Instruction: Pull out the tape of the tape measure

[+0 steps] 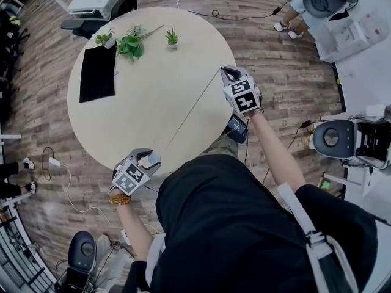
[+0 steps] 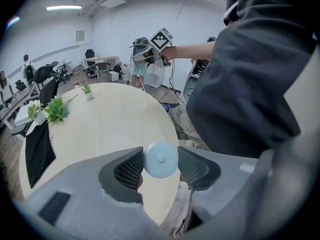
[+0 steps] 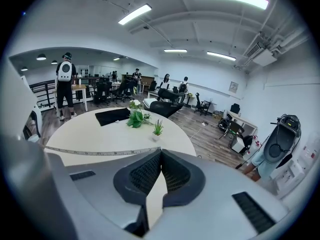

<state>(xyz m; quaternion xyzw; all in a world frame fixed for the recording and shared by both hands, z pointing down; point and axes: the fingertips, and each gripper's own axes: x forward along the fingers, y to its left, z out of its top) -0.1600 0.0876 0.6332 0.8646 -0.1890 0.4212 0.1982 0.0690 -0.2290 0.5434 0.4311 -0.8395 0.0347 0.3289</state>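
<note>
In the left gripper view a round pale-blue tape measure case (image 2: 161,161) sits pinched between the pads of my left gripper (image 2: 160,154). The head view shows that gripper (image 1: 149,159) just off the near edge of the round beige table (image 1: 153,72). The thin tape (image 1: 192,110) runs taut across the table from the case to my right gripper (image 1: 226,73) at the table's right edge. In the right gripper view the jaws (image 3: 159,153) are shut on the tape's end, and the marked tape (image 3: 100,151) stretches away to the left.
A black mat (image 1: 98,73) lies on the table's far left. Leafy green plants (image 1: 129,43) and a small potted plant (image 1: 171,37) stand at the far edge. Office chairs, floor cables and white equipment (image 1: 342,138) surround the table on the wooden floor.
</note>
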